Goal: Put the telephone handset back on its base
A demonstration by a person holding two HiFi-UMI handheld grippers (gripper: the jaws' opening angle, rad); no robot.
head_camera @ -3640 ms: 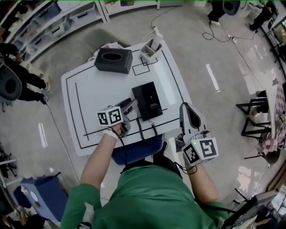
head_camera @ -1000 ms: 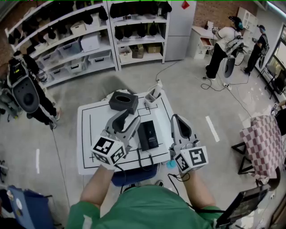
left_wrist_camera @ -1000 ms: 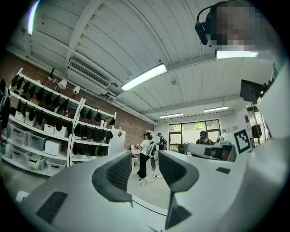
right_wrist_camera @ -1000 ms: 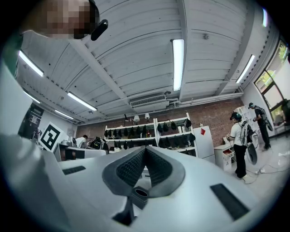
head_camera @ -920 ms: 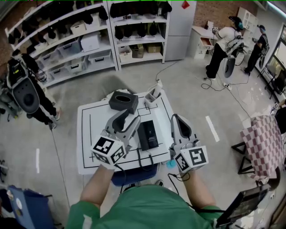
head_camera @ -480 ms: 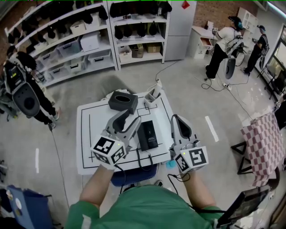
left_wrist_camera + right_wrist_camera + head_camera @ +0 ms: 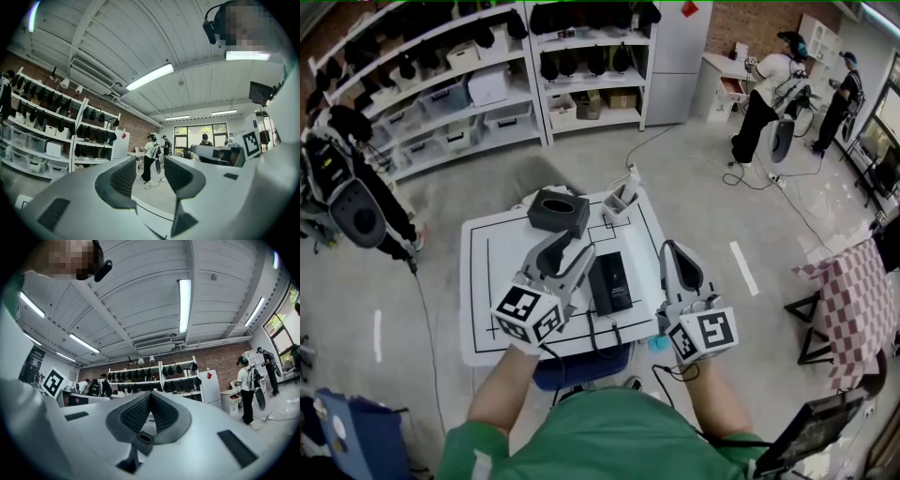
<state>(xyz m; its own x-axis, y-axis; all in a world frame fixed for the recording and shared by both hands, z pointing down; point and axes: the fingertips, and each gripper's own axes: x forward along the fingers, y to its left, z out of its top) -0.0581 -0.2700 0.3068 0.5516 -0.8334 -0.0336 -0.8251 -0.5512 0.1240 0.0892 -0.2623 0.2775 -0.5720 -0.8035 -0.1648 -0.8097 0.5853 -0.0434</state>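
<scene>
Holding both tongs up above the near side of the counter [image 7: 478, 309], touching none of the stuff on it. Left tongs [image 7: 569, 244] are spread, and in the left gripper view only the room shows in the gap between the pads [image 7: 124, 177]. Right tongs [image 7: 150, 405] are pressed together with the pads meeting in a point, pinching nothing. Both gripper views look out at ceiling and shelves, not at the counter. The phone [image 7: 610, 284] sits flat on the counter between the two tongs, closer to the left ones, and its cord [image 7: 602, 330] runs off the near edge. Can't tell at this size whether the handset is on it, since the left tongs cover that side. Farther back there's a black box [image 7: 560, 212] and beside it a small white holder [image 7: 620, 203], both well apart from the phone
</scene>
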